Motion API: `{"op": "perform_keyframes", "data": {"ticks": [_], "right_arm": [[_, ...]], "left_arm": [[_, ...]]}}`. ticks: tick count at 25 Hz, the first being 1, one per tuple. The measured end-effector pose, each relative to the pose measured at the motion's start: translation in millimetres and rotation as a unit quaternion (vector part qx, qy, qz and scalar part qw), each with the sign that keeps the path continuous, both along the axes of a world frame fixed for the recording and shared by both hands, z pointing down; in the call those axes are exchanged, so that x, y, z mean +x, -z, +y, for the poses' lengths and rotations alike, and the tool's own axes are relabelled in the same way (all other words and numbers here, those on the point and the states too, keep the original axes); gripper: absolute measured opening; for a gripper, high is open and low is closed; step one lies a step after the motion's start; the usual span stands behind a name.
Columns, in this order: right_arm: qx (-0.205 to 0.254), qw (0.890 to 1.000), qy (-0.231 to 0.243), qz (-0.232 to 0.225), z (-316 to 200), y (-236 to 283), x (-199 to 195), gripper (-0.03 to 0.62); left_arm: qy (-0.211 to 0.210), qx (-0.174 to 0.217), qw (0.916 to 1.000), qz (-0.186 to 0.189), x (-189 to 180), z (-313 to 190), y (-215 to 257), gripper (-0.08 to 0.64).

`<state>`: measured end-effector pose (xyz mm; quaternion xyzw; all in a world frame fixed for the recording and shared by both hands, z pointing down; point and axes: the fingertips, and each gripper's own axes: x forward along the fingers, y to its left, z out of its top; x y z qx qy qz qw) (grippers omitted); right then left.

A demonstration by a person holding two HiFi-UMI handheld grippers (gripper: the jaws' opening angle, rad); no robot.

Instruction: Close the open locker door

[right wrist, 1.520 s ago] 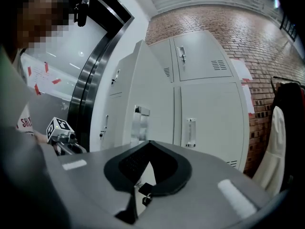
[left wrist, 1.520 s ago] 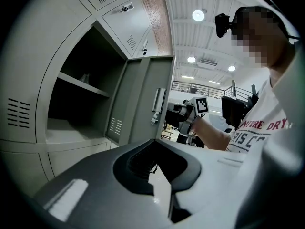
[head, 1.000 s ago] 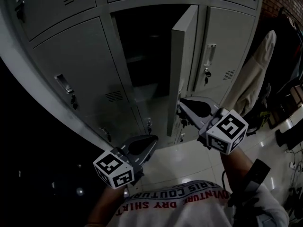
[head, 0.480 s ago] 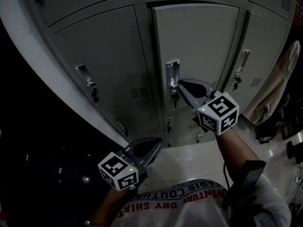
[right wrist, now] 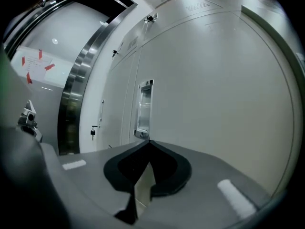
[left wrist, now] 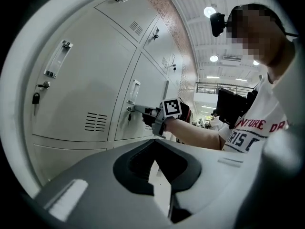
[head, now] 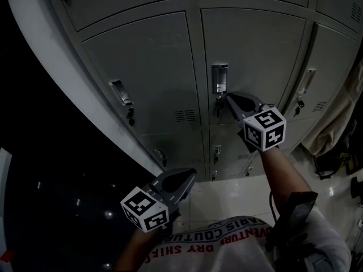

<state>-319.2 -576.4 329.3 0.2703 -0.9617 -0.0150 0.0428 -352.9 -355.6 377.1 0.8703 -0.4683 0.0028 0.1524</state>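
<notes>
Press with the right gripper (head: 229, 97), jaws drawn together with nothing between them, tip against the locker door (head: 255, 50) just under its handle recess (head: 219, 78). Middle column of the bank, apparently flush with the neighbouring doors, so probably only a final seating push left. Best to push square to the panel and near the latch edge (not toward the hinge side, where thin sheet would likely flex), steadily, without sliding onto the small dark lock piece (head: 217, 103) hanging beneath the recess. Left gripper (head: 189, 176) held low by the shirt, jaws likewise together and empty, well apart from the lockers. Painted grey sheet metal, smooth and matte. Flat rectangular panels with narrow seams. Tall, shiny metal handle plate, slightly sunk in. Small block of louvre slots (head: 184, 115) on the door to the left.
</notes>
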Motion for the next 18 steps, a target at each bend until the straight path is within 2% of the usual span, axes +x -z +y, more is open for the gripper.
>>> {"op": "perform_keyframes", "data": {"ticks": [5,10,14,18], "right_arm": [[0.003,1.000,-0.005,0.015,0,0,-2,-0.003],[0.013,0.998,-0.003,0.054,6,-4,-2,-0.009],[-0.009,0.996,0.025,0.081,40,-20,11,-0.009],[-0.064,0.989,0.090,0.096,112,-47,44,-0.006]], "left_arm": [[-0.006,0.003,0.9999,0.014,0,-1,-3,0.003],[0.001,0.000,0.9994,0.033,-1,-5,-19,0.003],[0.010,-0.002,0.9986,0.052,2,1,-26,0.003],[0.010,-0.006,0.9983,0.057,23,15,-28,0.003]]}}
